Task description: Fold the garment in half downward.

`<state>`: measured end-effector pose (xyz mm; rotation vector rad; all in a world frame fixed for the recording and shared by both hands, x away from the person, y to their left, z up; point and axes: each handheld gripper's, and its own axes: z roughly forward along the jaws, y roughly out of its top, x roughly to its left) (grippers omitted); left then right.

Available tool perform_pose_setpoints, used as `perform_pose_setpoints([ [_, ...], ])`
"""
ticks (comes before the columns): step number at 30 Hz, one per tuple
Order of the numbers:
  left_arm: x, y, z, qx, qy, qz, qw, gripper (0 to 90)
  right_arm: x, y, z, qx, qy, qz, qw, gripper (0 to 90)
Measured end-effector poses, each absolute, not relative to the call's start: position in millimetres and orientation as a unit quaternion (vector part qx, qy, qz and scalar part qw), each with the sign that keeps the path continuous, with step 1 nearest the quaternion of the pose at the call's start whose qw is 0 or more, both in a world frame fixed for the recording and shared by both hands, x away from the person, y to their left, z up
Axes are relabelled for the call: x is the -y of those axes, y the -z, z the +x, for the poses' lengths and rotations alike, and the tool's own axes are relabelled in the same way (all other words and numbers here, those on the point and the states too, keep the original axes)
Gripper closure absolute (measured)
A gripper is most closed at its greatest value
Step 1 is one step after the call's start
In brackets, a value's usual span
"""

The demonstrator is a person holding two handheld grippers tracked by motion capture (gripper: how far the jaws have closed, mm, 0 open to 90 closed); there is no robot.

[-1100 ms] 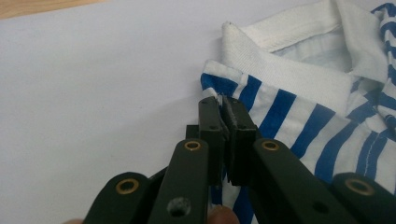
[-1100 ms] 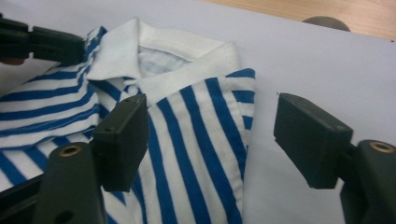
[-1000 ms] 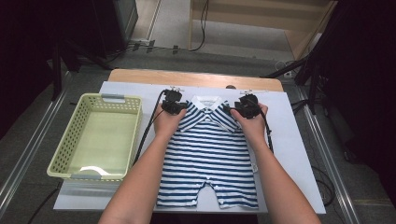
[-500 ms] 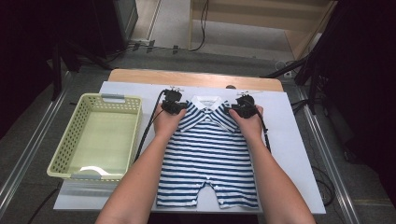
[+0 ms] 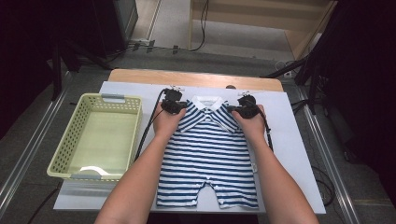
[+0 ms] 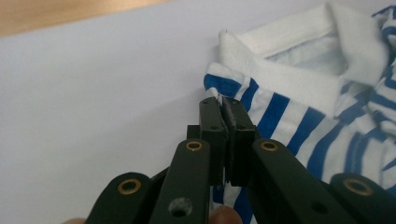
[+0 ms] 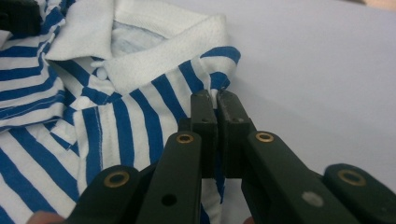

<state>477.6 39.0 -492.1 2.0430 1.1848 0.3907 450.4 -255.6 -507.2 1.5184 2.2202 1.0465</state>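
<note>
A blue-and-white striped baby romper (image 5: pixel 208 158) with a white collar (image 5: pixel 208 101) lies flat on a white board, collar at the far end. My left gripper (image 5: pixel 173 106) is at its left shoulder. In the left gripper view the jaws (image 6: pixel 225 100) are shut on the shoulder edge of the romper (image 6: pixel 289 93). My right gripper (image 5: pixel 245 109) is at the right shoulder. Its jaws (image 7: pixel 214 95) have just been closing and now pinch the shoulder seam of the romper (image 7: pixel 140 116).
A pale green plastic basket (image 5: pixel 112 99) stands on the left of the white board (image 5: pixel 299 154). A wooden table edge (image 5: pixel 196 78) runs behind the board. Cables trail from both grippers along the forearms.
</note>
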Motion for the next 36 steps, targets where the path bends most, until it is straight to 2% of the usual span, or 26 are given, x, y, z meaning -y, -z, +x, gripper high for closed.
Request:
perform_pose_setpoints([
  [3,-40,480,475,-0.453,-0.173,0.785,0.385,88.9,259,499,449,-0.759,-0.368,0.519,0.138,85.5],
  [10,-43,450,475,-0.445,-0.183,0.770,0.419,89.0,273,468,447,-0.736,-0.406,0.518,0.159,85.7],
  [19,-47,406,463,-0.416,-0.204,0.750,0.472,88.9,277,417,439,-0.726,-0.450,0.471,0.219,85.8],
  [26,-50,405,435,-0.395,-0.212,0.754,0.479,88.8,280,421,416,-0.733,-0.472,0.424,0.243,85.7],
  [32,-54,411,416,-0.390,-0.213,0.756,0.480,88.8,278,429,390,-0.736,-0.485,0.405,0.244,85.6],
  [36,-55,412,405,-0.382,-0.213,0.758,0.484,88.8,273,432,372,-0.744,-0.481,0.381,0.266,85.5],
])
